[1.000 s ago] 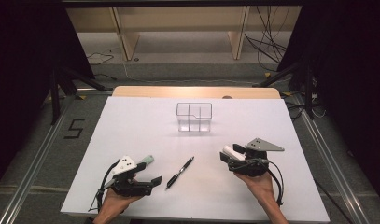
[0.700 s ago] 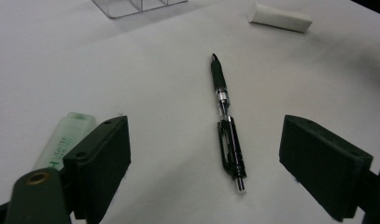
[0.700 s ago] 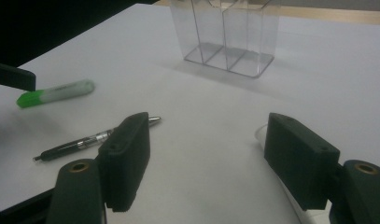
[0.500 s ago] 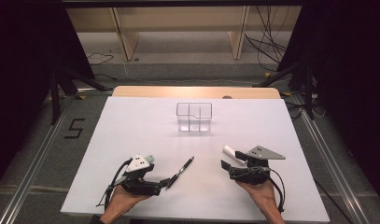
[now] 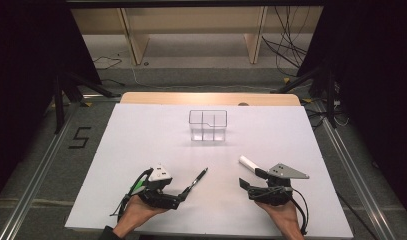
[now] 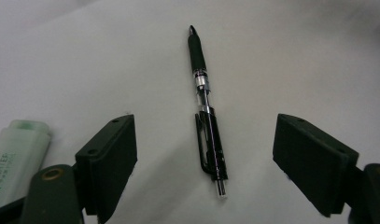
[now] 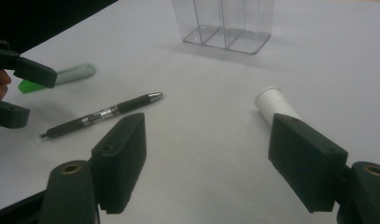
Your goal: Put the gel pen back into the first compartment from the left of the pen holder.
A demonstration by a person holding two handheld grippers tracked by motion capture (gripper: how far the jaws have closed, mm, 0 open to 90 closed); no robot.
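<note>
In the high view the pen (image 5: 196,180) lies flat on the white table (image 5: 141,145), slanting up and to the right, well short of the clear organizer (image 5: 207,125) farther back; the left gripper (image 5: 182,193) sits at the pen's near end and the right gripper (image 5: 245,182) rests apart, next to a white tube (image 5: 249,163). In the left gripper view the pen (image 6: 205,112) runs straight away between the two jaws, its clip end nearest. The jaws have just been closing a little but stand wide, neither pad touching the pen; a pale green highlighter (image 6: 15,161) lies off to one side. The pen looks light, stiff and smooth, likely to roll or twist if pinched on the slick clear barrel, so the clip section near the jaws seems the surer hold. In the right gripper view the jaws have just been opening and hold nothing, with the pen (image 7: 101,114) off to their left and the white tube (image 7: 274,105) just past one jaw.
</note>
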